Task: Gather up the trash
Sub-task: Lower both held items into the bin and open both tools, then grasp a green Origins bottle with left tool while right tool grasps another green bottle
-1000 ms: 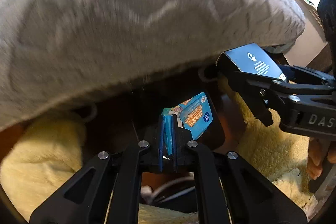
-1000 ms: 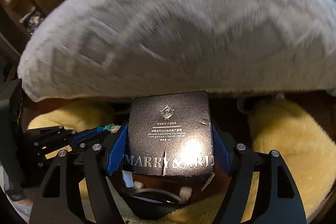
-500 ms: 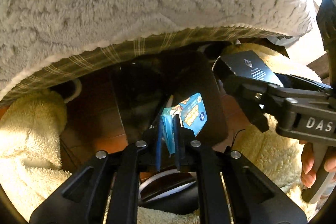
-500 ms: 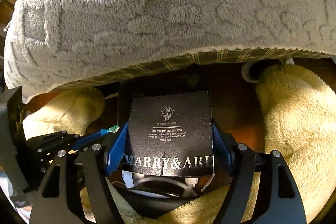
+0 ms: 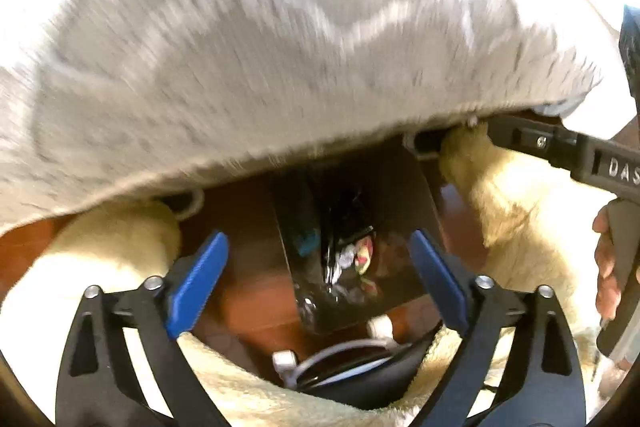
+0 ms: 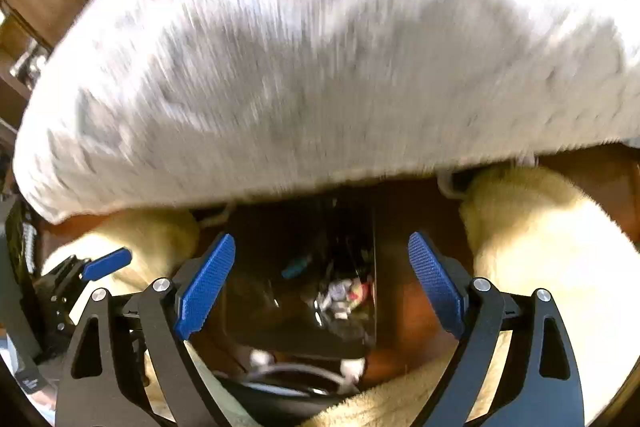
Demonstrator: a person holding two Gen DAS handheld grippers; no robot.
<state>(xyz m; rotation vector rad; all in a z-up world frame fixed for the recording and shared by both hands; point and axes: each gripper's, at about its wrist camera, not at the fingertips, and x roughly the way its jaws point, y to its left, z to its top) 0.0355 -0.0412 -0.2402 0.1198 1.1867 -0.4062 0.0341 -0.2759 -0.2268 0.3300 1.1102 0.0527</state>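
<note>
A dark bin [image 5: 400, 211] lined with a black bag stands on the wooden floor below both grippers. Inside it lie crumpled wrappers [image 5: 356, 255] and a blue packet [image 5: 306, 245]. My left gripper [image 5: 318, 283] is open and empty above the bin. My right gripper [image 6: 320, 277] is open and empty above the same bin [image 6: 396, 247], with the blue packet [image 6: 296, 267] and wrappers [image 6: 344, 293] below it. The black box is not visible. The right gripper's body [image 5: 560, 151] shows at the right of the left wrist view.
A large grey fleece cushion [image 5: 260, 47] fills the top of both views, blurred. Cream fluffy fabric [image 5: 512, 211] lies left and right of the bin. A black object with white cable ends [image 5: 352, 359] sits just below the grippers.
Both grippers have opened. The blue packet has left the left gripper and the black box has left the right gripper; the packet now lies in the bin.
</note>
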